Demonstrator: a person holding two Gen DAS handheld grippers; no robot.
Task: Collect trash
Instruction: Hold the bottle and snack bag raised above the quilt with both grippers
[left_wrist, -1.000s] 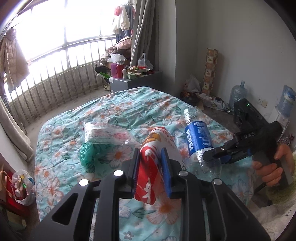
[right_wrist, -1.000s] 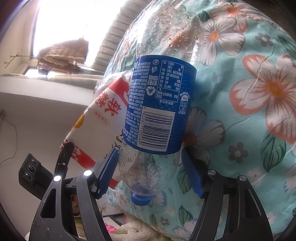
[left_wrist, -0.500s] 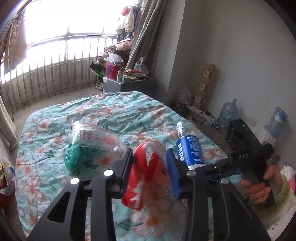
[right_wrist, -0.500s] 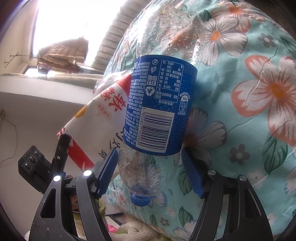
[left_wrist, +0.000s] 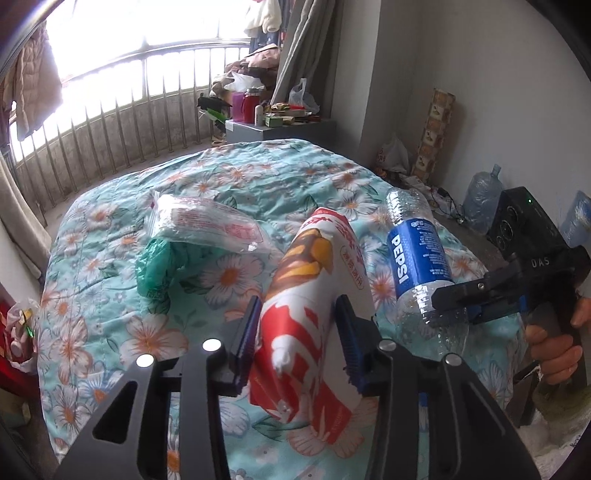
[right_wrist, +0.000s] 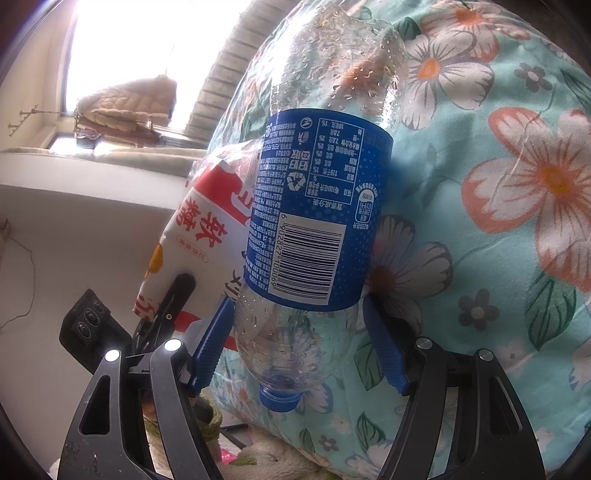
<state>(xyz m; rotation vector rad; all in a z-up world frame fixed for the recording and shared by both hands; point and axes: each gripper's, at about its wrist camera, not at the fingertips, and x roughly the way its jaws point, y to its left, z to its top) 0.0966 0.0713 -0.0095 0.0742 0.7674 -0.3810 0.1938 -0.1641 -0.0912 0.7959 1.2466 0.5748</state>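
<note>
A red and white snack bag (left_wrist: 314, 288) sits between the blue pads of my left gripper (left_wrist: 298, 314), held just above the bed; the jaws are closing on it. The bag (right_wrist: 192, 229) also shows behind the bottle in the right wrist view. My right gripper (right_wrist: 297, 314) is shut on a clear Pepsi bottle (right_wrist: 317, 214) with a blue label, cap towards the camera. In the left wrist view that bottle (left_wrist: 417, 254) rises from the right gripper (left_wrist: 454, 295), which a hand (left_wrist: 554, 354) holds at the bed's right edge.
A clear plastic bag (left_wrist: 207, 225) and a crumpled green bag (left_wrist: 162, 266) lie on the floral quilt (left_wrist: 258, 173) left of the snack bag. A cluttered grey cabinet (left_wrist: 280, 127) stands behind the bed. Water jugs (left_wrist: 480, 199) and a black box (left_wrist: 524, 225) sit by the right wall.
The left gripper's jaws stand wider on the snack bag than a second ago and the bag looks fuller. The left view has dipped and rolled a little. The right gripper and bottle have not moved.
</note>
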